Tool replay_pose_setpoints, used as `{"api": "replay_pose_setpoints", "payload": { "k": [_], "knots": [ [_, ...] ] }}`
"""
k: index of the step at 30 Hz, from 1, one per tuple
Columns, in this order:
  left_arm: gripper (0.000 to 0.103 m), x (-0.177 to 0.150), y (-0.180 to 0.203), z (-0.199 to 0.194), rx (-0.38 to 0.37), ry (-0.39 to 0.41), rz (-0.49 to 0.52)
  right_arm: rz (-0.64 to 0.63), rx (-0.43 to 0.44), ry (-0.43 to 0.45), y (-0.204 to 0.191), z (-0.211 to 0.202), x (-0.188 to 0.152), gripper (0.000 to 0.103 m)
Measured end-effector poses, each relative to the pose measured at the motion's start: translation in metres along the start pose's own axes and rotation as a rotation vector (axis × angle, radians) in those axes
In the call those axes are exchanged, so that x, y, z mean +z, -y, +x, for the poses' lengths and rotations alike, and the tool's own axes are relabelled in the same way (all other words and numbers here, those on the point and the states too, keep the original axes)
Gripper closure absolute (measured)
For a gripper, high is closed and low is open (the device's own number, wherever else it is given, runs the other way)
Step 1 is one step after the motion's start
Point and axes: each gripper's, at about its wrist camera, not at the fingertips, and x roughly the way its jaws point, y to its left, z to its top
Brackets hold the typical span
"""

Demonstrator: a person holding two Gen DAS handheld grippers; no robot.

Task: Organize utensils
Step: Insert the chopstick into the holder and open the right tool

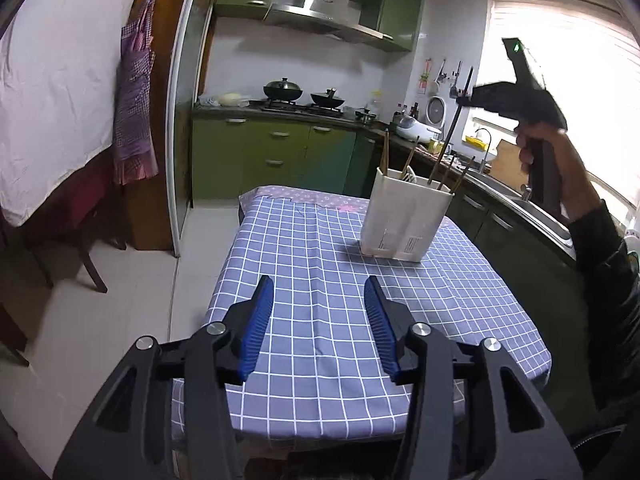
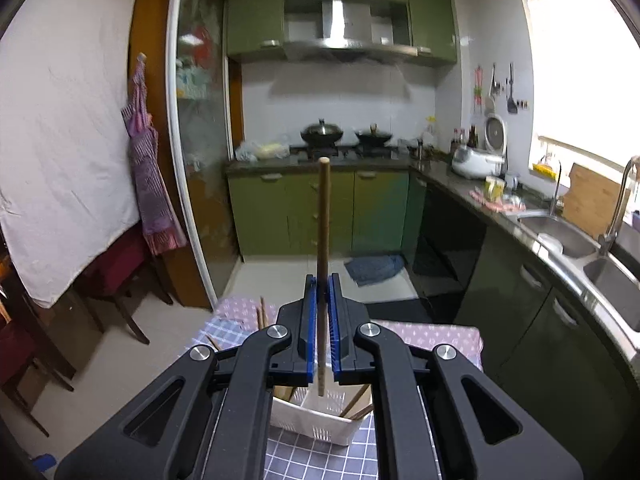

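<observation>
A white utensil holder (image 1: pixel 404 216) stands on the checked tablecloth (image 1: pixel 320 280) at the far right, with several wooden chopsticks (image 1: pixel 385 152) standing in it. My left gripper (image 1: pixel 319 308) is open and empty, low over the near part of the table. My right gripper (image 2: pixel 323 300) is shut on a brown chopstick (image 2: pixel 323 216), held upright above the holder (image 2: pixel 316 420). In the left wrist view the right gripper (image 1: pixel 466 100) shows high above the holder with the dark chopstick (image 1: pixel 454 124) hanging from it.
Green kitchen cabinets (image 1: pixel 272 148), a stove with two woks (image 1: pixel 300 92) and a sink counter (image 2: pixel 560 236) lie beyond and to the right of the table. Dark wooden chairs (image 1: pixel 60 232) stand to the left. A white sheet (image 1: pixel 52 92) hangs on the left.
</observation>
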Motion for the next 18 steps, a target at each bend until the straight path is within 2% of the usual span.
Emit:
{"api": "replay_pose_setpoints", "payload": {
  "k": [10, 11, 12, 13, 15, 18],
  "knots": [
    [0.055, -0.004, 0.008, 0.011, -0.014, -0.035, 0.010, -0.008, -0.015, -0.112, 0.002, 0.050, -0.047, 0.096],
    [0.055, -0.005, 0.009, 0.011, -0.015, -0.037, 0.012, -0.014, -0.015, -0.119, 0.002, 0.052, -0.048, 0.093],
    [0.055, -0.005, 0.011, 0.012, -0.018, -0.040, 0.015, -0.013, -0.013, -0.119, 0.002, 0.053, -0.049, 0.080],
    [0.054, -0.006, 0.012, 0.012, -0.021, -0.042, 0.018, -0.006, -0.009, -0.108, 0.003, 0.050, -0.049, 0.075],
    [0.051, -0.006, 0.016, 0.010, -0.021, -0.043, 0.031, -0.009, -0.006, -0.076, 0.003, 0.036, -0.045, 0.073],
    [0.050, -0.005, 0.022, 0.011, -0.017, -0.042, 0.046, 0.003, 0.041, 0.012, 0.001, -0.015, -0.037, 0.070]
  ]
}}
